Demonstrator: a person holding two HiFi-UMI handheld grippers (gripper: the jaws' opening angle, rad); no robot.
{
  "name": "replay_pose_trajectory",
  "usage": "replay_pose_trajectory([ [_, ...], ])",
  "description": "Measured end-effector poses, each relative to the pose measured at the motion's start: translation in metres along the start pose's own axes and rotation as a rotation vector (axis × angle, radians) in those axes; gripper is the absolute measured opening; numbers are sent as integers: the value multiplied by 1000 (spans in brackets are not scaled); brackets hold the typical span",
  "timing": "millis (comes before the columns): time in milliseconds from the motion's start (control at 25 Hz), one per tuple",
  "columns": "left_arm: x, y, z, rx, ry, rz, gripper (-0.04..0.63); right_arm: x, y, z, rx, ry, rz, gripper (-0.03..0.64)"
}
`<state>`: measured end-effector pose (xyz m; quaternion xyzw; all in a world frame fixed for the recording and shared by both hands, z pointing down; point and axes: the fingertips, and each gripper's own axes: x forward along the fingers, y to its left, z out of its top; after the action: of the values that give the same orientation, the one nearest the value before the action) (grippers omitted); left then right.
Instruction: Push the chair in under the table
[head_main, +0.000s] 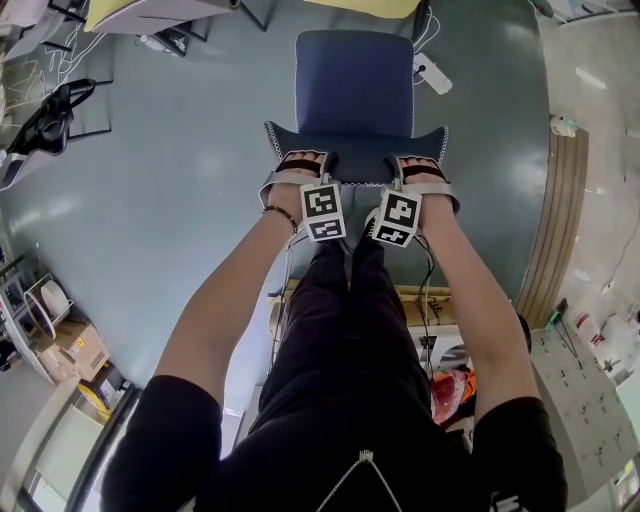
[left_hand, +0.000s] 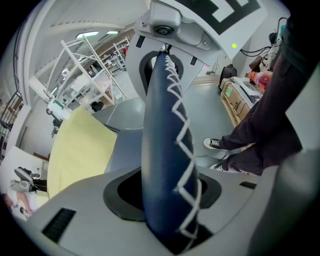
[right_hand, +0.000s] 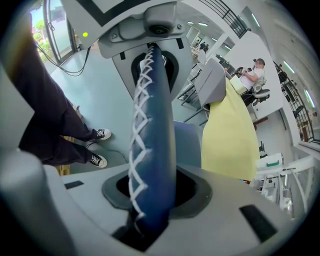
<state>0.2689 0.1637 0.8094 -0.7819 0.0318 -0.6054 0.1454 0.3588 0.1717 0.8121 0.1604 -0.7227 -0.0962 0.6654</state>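
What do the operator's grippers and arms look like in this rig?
The left gripper and right gripper are light grey moulded shells with dark inserts around the jaws. Each carries a cube of black-and-white square markers. Thin cables run back from them. The person wears black short sleeves, with the arms bare below them, and a thin bracelet on the left wrist.

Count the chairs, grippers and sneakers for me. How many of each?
Blue chair: 1
Grippers: 2, the left gripper and the right gripper, both clamped on the chair's backrest
Sneakers: 2
Total: 5
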Motion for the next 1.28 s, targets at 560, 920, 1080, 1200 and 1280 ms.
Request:
replay_pose_trajectory([
  [560, 11, 39, 0, -19, 2, 13, 189, 15, -39, -4, -12, -14, 2, 133],
  [920, 19, 66, 1, -27, 0, 16, 189, 25, -66, -8, -15, -19, -1, 133],
  [1080, 25, 88, -2, -32, -1, 27, 189, 34, -87, -7, -17, -22, -2, 133],
  [1200, 29, 102, -1, -36, -2, 31, 188, 39, -101, -9, -21, -25, 1, 133],
  [1280, 32, 110, -1, -39, -3, 28, 189, 42, -109, -10, -25, -28, 5, 132],
])
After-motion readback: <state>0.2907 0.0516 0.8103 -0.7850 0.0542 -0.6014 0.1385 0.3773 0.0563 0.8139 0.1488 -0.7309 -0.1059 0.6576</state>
